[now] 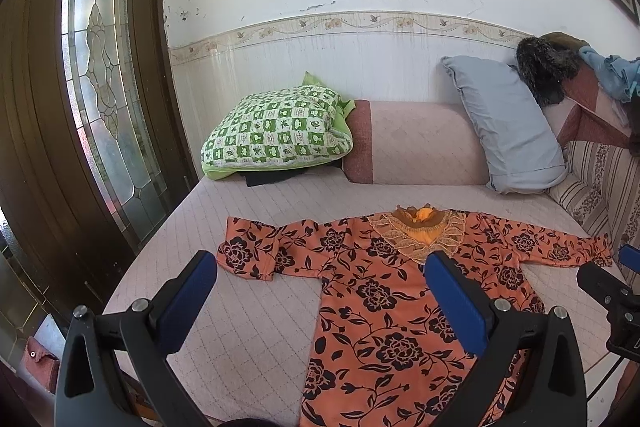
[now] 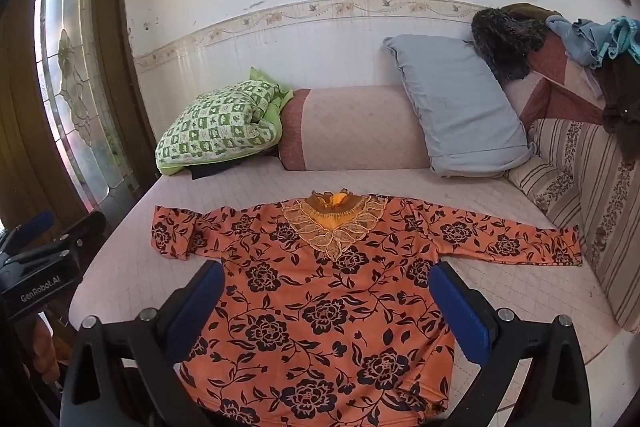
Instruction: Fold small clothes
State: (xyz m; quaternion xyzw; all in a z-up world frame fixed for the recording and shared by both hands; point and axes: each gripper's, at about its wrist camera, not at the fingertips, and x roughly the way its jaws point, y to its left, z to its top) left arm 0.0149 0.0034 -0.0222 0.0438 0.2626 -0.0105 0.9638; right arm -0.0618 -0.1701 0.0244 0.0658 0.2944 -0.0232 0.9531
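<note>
An orange blouse with a black flower print [image 1: 384, 311] lies face up on the pink quilted bed [image 1: 240, 327], lace collar toward the far wall. Its left sleeve [image 1: 248, 253] is folded back on itself; its right sleeve [image 1: 556, 245] is stretched out. My left gripper [image 1: 320, 291] is open and empty above the blouse's left side. My right gripper [image 2: 326, 301] is open and empty above the blouse's body [image 2: 320, 315]. The right gripper also shows at the left wrist view's right edge [image 1: 612, 279], and the left gripper at the right wrist view's left edge [image 2: 40, 251].
A green checked pillow [image 1: 276, 129], a pink bolster [image 1: 416, 143] and a grey pillow [image 1: 504, 123] line the far wall. A striped cushion [image 2: 584, 195] and piled clothes [image 2: 592, 39] sit on the right. A wooden door with glass [image 1: 100, 67] stands on the left.
</note>
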